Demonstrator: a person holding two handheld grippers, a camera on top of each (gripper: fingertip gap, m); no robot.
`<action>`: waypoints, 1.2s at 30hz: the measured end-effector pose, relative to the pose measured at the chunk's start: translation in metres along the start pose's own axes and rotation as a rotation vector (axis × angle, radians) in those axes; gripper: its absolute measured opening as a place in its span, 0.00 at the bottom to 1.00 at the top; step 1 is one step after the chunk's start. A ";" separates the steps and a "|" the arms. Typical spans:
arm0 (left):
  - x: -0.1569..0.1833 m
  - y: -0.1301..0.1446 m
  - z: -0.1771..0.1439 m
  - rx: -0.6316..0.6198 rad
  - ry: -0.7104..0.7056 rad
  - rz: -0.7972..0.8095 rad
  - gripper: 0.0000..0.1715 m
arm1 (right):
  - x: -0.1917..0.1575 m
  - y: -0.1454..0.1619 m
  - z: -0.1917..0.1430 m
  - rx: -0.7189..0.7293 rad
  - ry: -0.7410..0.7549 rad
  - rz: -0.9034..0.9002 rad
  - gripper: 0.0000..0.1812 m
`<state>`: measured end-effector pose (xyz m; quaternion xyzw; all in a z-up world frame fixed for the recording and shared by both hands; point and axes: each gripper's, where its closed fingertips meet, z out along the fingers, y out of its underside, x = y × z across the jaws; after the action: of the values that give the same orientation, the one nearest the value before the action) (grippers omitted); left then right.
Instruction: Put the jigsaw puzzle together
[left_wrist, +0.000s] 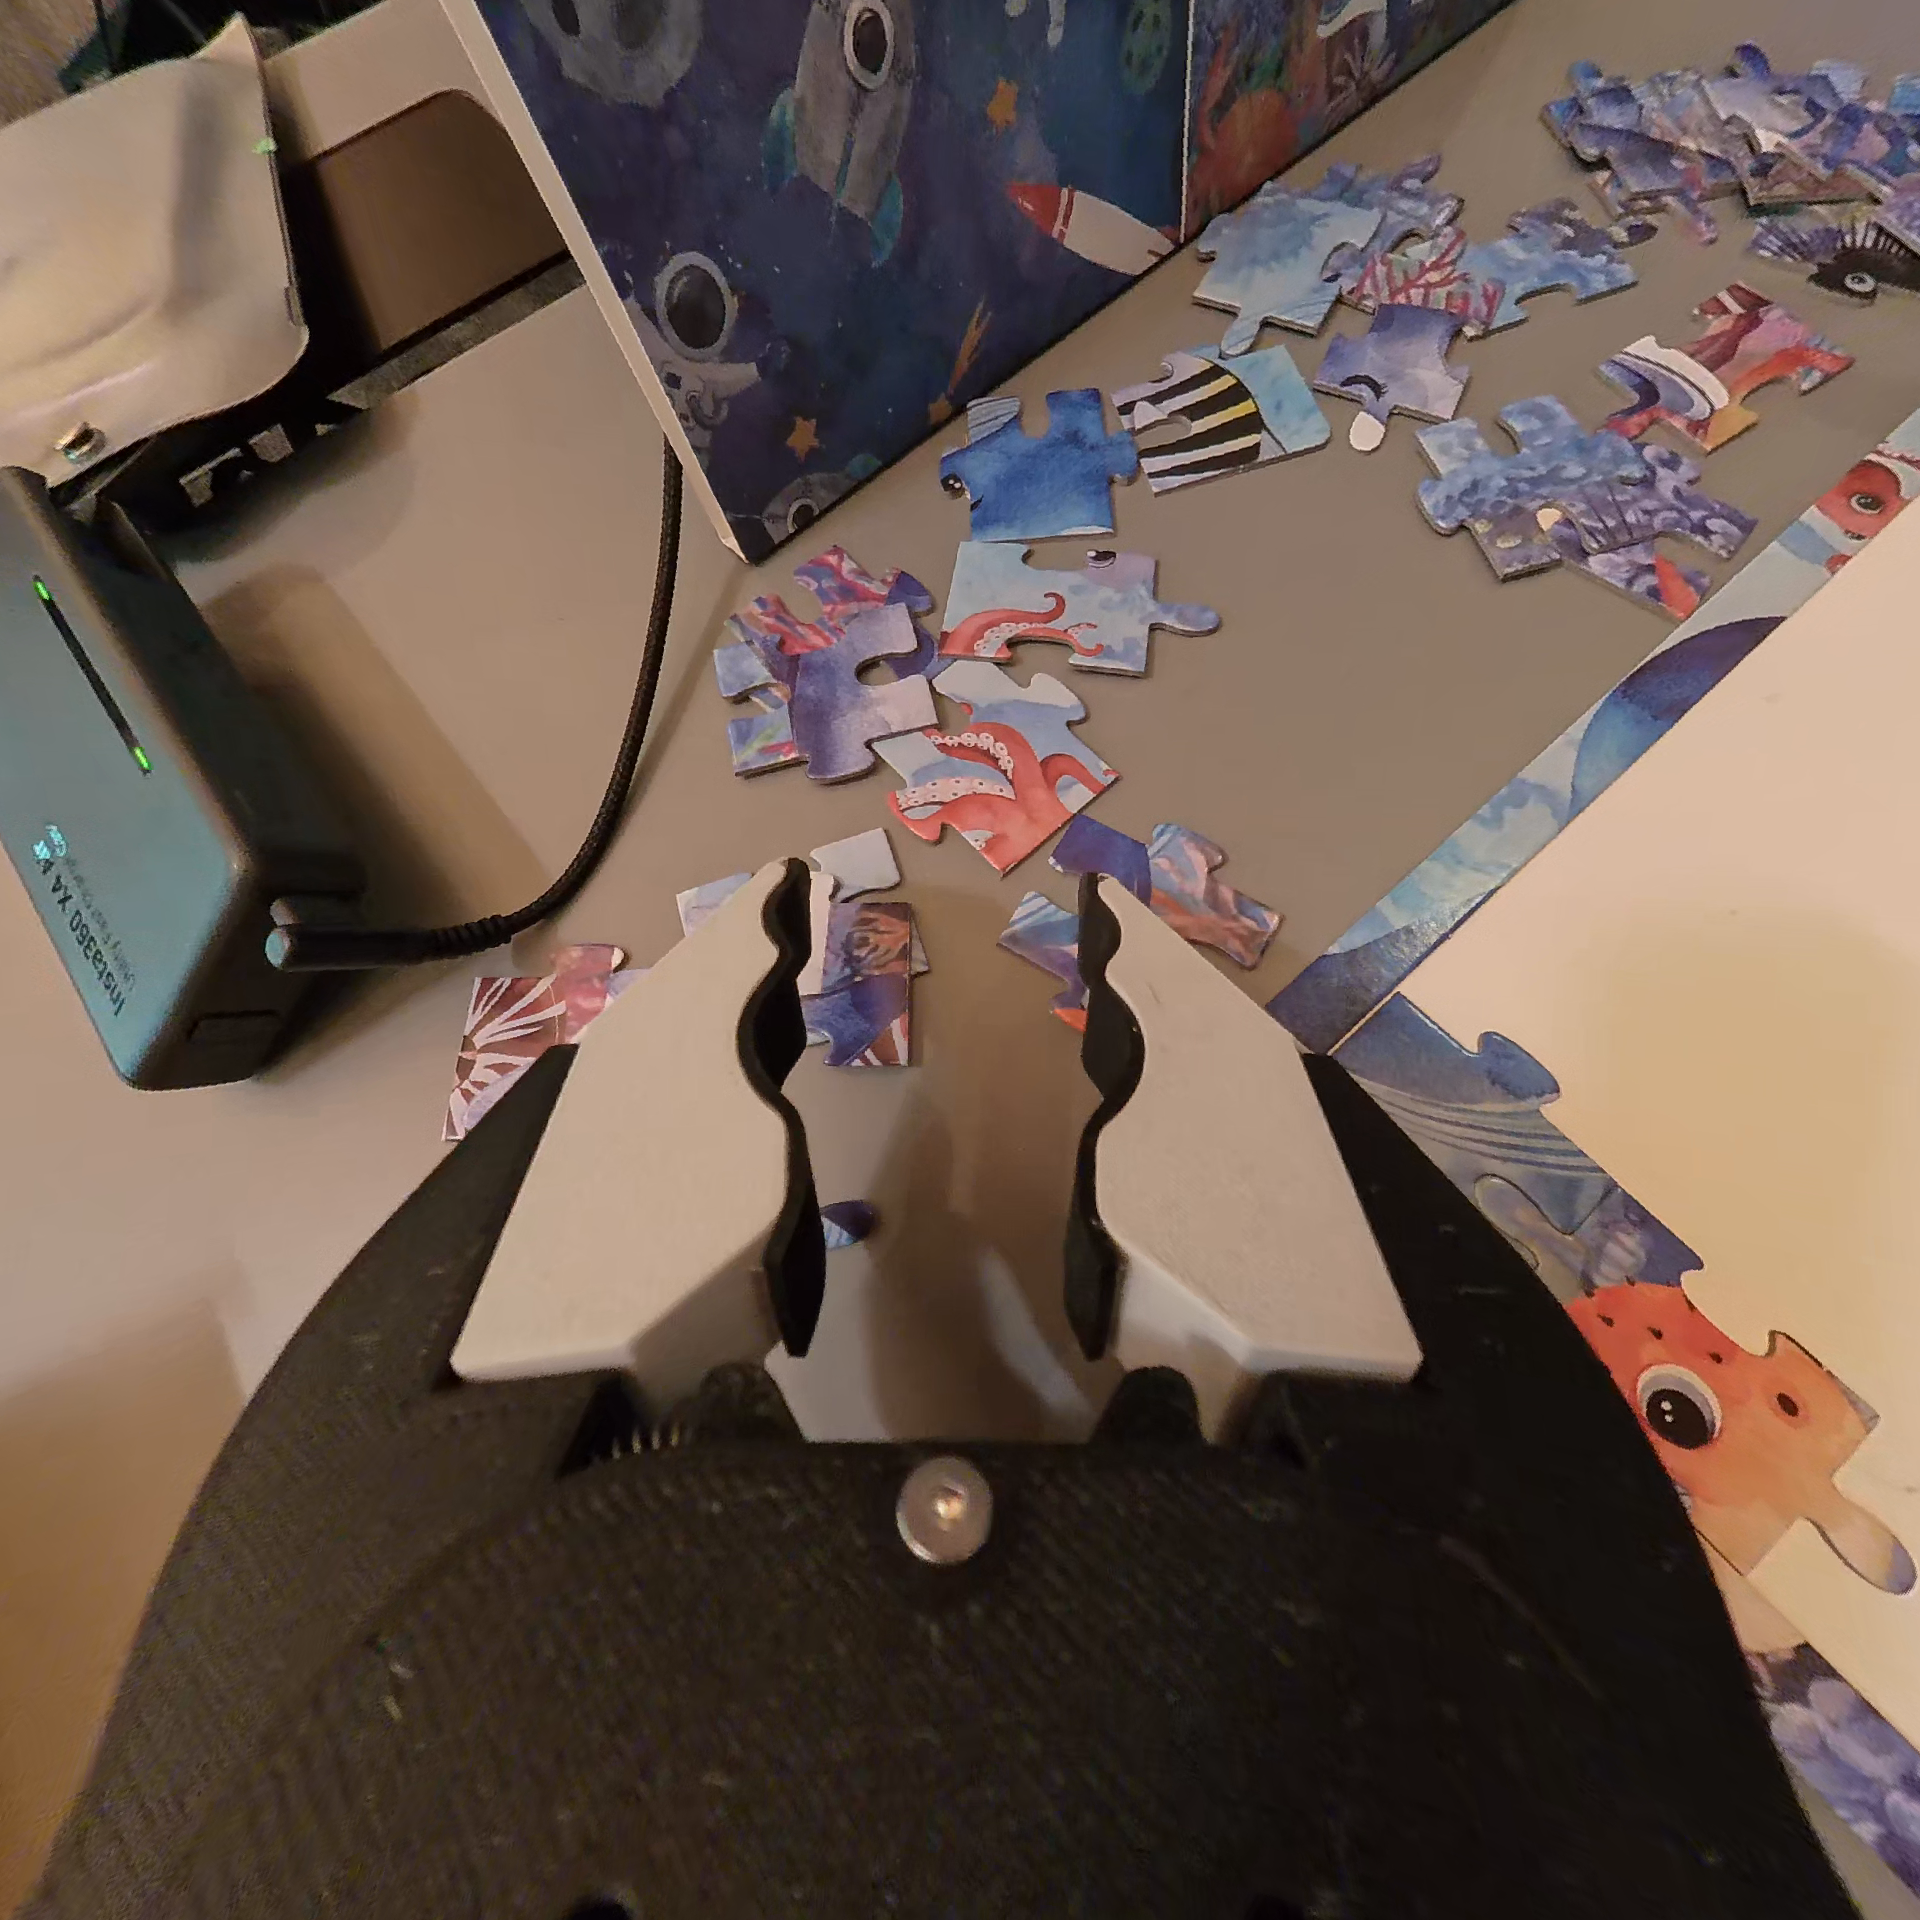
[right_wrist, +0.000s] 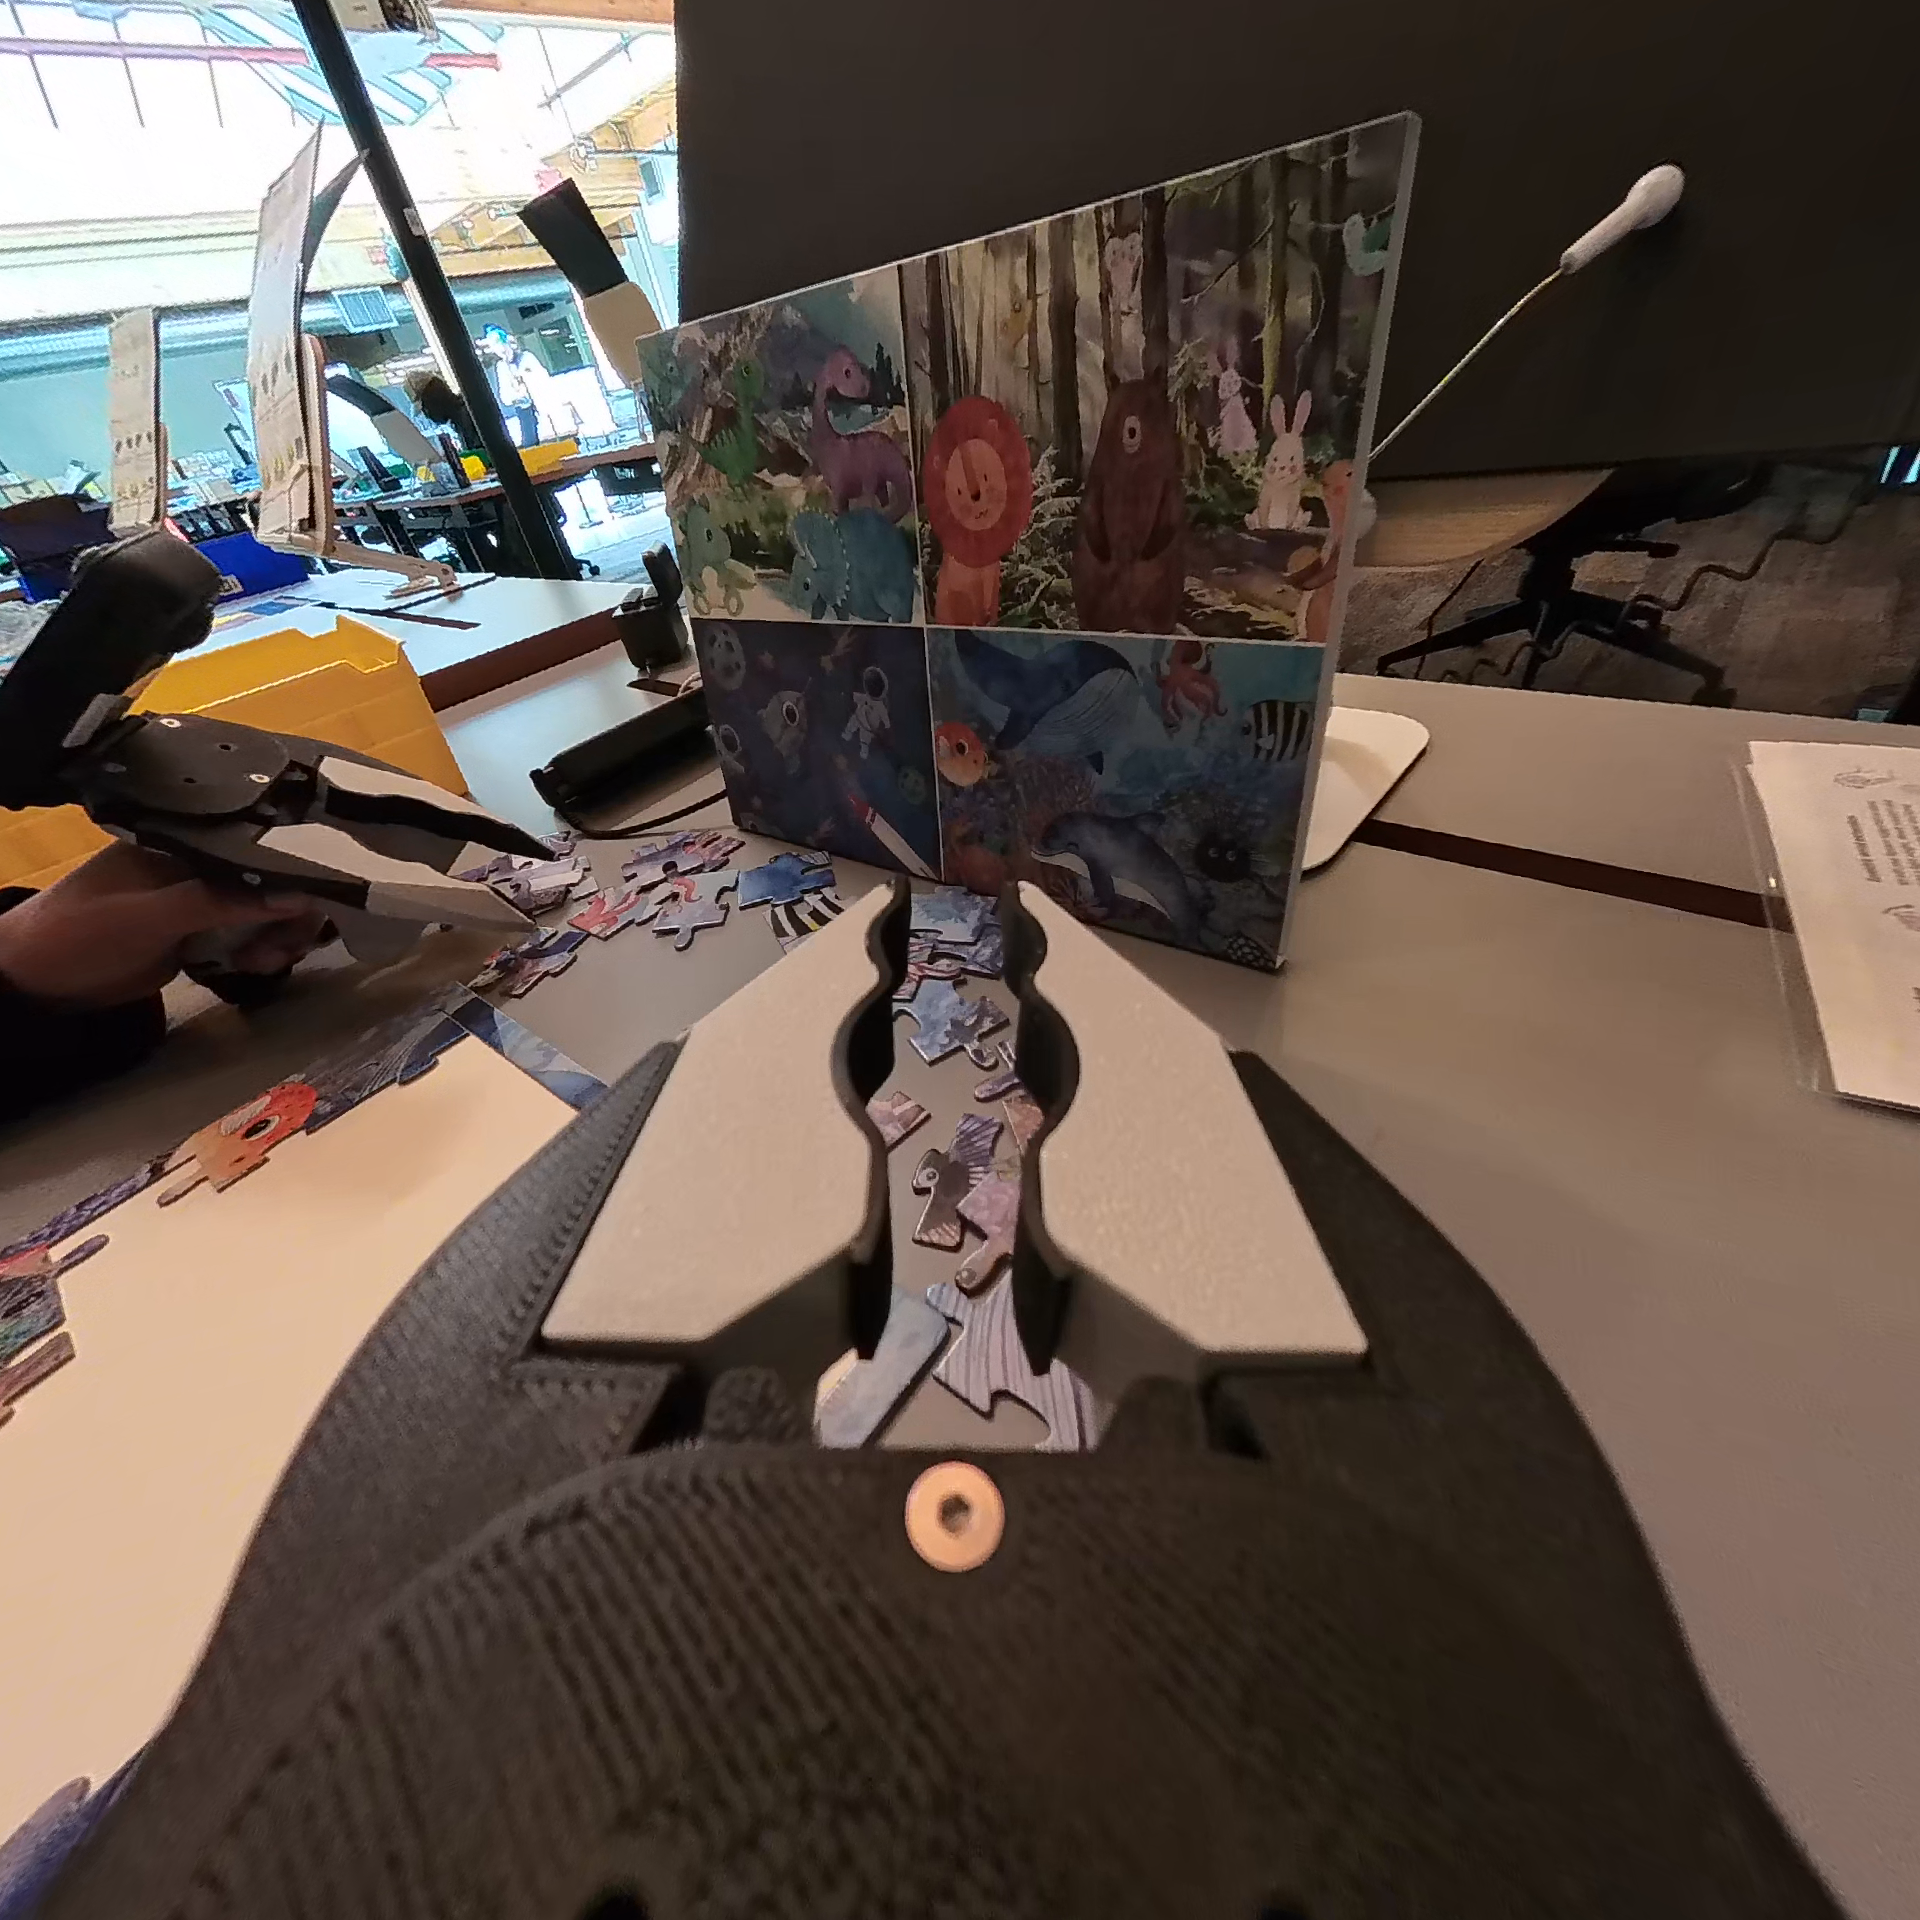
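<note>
Left wrist view shows the left hand-held gripper (left_wrist: 940, 883) spread and empty above overlapping loose puzzle pieces (left_wrist: 935, 717) on the tabletop (left_wrist: 1299, 727), so closing there may pinch two pieces together.

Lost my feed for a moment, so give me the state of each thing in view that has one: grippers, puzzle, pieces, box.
left gripper: open, empty, low over loose pieces
right gripper: open, empty, above the scattered pieces
puzzle board: mostly bare, only edge pieces joined
orange fish piece: fitted into the border
octopus pieces: loose, face up, unjoined
puzzle box: standing upright on the table
camera unit: powered, green lights lit, cable plugged in
</note>
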<state>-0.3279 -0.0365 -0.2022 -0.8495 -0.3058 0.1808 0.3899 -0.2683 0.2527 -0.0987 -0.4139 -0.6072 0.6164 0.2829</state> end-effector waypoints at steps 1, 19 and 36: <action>0.000 0.000 0.000 -0.001 -0.001 0.003 0.29 | 0.000 0.000 0.000 -0.001 0.000 0.000 0.08; 0.001 0.001 0.001 -0.010 -0.004 0.018 0.30 | 0.000 0.001 0.000 -0.003 -0.003 0.003 0.09; 0.002 0.003 0.003 -0.027 -0.016 0.043 0.30 | 0.037 0.096 0.023 -0.551 0.271 -0.186 0.28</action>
<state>-0.3263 -0.0351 -0.2068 -0.8596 -0.2928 0.1921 0.3721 -0.2916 0.2630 -0.2011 -0.4957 -0.7435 0.3395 0.2935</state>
